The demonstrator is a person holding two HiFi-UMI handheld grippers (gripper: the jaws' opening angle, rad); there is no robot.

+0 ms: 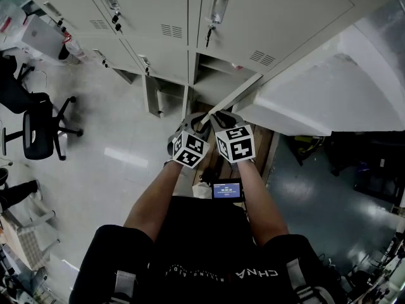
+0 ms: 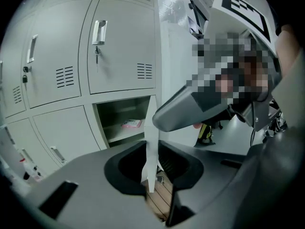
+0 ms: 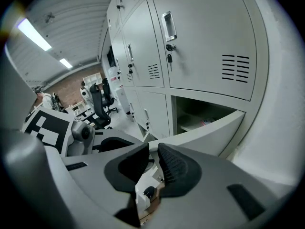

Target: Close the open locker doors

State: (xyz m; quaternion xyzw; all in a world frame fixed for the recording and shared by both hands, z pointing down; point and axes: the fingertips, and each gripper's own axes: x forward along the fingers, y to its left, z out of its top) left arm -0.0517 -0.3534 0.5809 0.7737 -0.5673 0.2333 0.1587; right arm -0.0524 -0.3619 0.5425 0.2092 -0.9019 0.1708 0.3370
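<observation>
Grey lockers [image 1: 158,18]: fill the top of the head view; most doors are flush.
Open locker door [image 1: 231,97]: swung out from the frame's centre and running diagonally down-left to both grippers.
Left gripper [image 2: 153,166]: jaws wide apart, with the door's thin edge [image 2: 151,142] standing in the gap clear of both pads.
Right gripper [image 3: 151,163]: jaws drawn to a narrow gap and pinching the same door [image 3: 209,132] at its free edge, beside its lock.
Open compartment [image 2: 116,111]: behind the door; a pink flat item [image 2: 131,123] lies on its shelf.
Second open door [image 1: 153,97]: left of centre in the head view, standing out from a lower locker.
Office chair [image 1: 35,132]: left edge of the head view, well apart.
</observation>
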